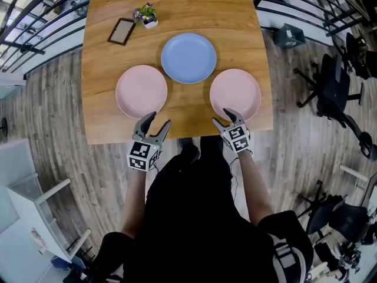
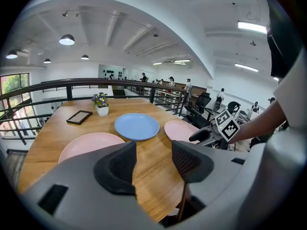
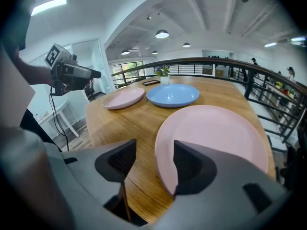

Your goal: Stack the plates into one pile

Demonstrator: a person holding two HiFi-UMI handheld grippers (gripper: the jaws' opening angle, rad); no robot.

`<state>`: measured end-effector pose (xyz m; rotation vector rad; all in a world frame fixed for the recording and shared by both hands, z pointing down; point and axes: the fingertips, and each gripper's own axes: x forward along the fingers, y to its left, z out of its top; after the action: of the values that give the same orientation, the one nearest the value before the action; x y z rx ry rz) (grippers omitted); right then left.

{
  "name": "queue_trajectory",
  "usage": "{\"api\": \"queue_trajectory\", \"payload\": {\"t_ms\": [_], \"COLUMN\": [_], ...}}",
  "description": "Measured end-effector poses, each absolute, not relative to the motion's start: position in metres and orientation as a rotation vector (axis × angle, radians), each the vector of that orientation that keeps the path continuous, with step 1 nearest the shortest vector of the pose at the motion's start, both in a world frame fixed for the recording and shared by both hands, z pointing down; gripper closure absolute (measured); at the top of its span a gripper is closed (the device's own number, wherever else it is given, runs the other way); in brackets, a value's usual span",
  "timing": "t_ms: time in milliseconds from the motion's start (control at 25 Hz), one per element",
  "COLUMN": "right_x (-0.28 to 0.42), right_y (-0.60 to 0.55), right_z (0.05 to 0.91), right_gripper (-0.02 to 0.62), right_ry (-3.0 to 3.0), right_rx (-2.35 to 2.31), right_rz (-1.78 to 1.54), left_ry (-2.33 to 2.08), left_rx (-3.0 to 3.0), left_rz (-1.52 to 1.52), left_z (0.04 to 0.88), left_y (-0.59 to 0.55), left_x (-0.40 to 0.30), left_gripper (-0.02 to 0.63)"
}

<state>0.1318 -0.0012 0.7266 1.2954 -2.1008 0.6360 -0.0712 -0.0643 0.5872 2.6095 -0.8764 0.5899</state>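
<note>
**A:** How far along is the pile?

**B:** Not begun, I'd judge. In the head view three plates lie apart on the table (image 1: 177, 5) — one blue plate (image 1: 188, 58) at the back, with a left pink plate (image 1: 141, 91) and a right pink plate (image 1: 235, 93) nearer me. None sits on another, so all the stacking is left. My left tongs (image 1: 158, 120) and right tongs (image 1: 222, 117) hover at the near edge.

**A:** Holding anything?

**B:** No. In the left gripper view my left tongs are spread over bare wood, with the left pink plate just beside them. In the right gripper view my right tongs are spread too — the right pink plate's rim lies just ahead, unpinched.

**A:** Anything else?

**B:** One flower pot (image 1: 147, 15) and one picture frame (image 1: 122, 31).
</note>
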Motion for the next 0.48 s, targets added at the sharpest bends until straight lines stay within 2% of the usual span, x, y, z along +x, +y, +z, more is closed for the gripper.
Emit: {"api": "queue_trajectory", "payload": {"t_ms": [480], "right_x": [0.137], "right_y": [0.007], "right_z": [0.748], "right_gripper": [0.394], "right_ry": [-2.004], "right_rx": [1.250], "right_rz": [0.569], "left_ry": [-0.881], "left_rx": [2.612], "left_rz": [0.622], "left_z": [0.594], "left_y": [-0.059], "left_x": [-0.071], "left_gripper": [0.369]}}
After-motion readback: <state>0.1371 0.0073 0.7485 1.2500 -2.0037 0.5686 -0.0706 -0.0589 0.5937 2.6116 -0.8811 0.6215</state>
